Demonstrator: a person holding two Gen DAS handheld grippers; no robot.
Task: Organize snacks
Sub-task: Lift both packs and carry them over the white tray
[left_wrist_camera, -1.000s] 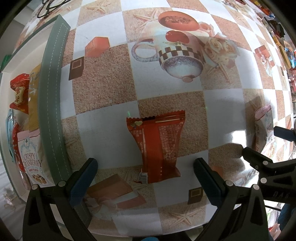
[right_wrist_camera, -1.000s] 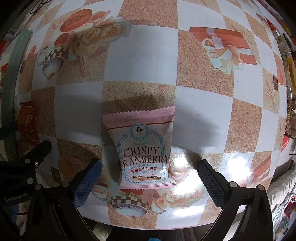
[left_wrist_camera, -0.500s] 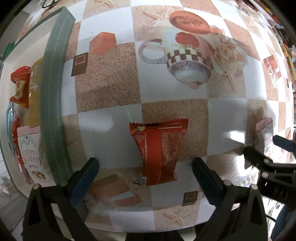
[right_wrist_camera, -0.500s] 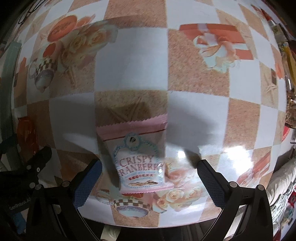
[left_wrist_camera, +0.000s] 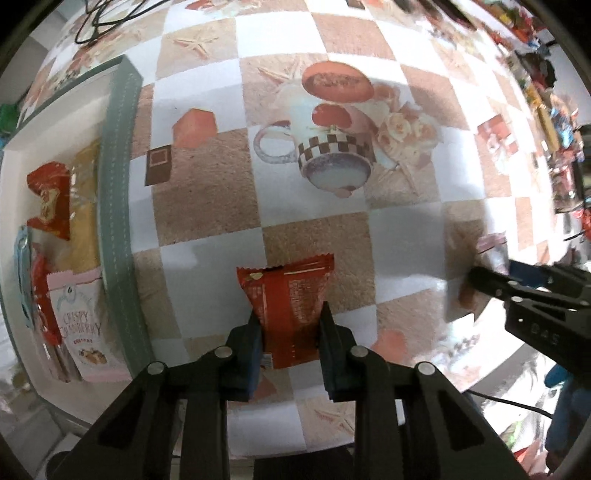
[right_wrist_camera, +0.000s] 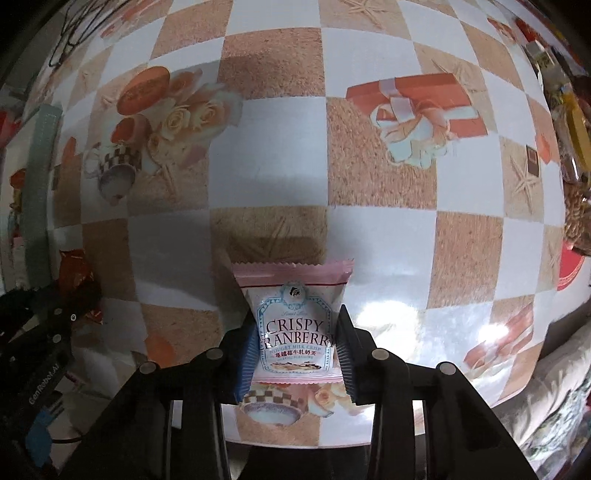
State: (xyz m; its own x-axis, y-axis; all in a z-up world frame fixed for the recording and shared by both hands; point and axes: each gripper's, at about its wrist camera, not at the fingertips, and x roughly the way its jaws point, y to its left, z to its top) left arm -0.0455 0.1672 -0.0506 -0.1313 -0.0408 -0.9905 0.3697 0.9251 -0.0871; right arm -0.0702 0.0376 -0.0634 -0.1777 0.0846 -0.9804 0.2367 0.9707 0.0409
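Observation:
My left gripper (left_wrist_camera: 290,321) is shut on a red snack packet (left_wrist_camera: 286,295), pinching its lower half, held over the checkered tablecloth. My right gripper (right_wrist_camera: 295,325) is shut on a pink "Crispy Cranberry" packet (right_wrist_camera: 295,317). The right gripper also shows at the right edge of the left wrist view (left_wrist_camera: 491,284), and the left gripper at the left edge of the right wrist view (right_wrist_camera: 40,321). A white box with a green rim (left_wrist_camera: 118,192) at the left holds several packets, among them another Crispy Cranberry packet (left_wrist_camera: 81,332).
The tablecloth (right_wrist_camera: 280,147) has printed cups, roses and gift boxes. More snacks lie along the far right edge (right_wrist_camera: 569,122). A black cable (left_wrist_camera: 96,18) lies at the far left. The table's front edge runs just below both grippers.
Both grippers have closed from wide open onto their packets: the left on the red packet, the right on the pink Crispy Cranberry packet.

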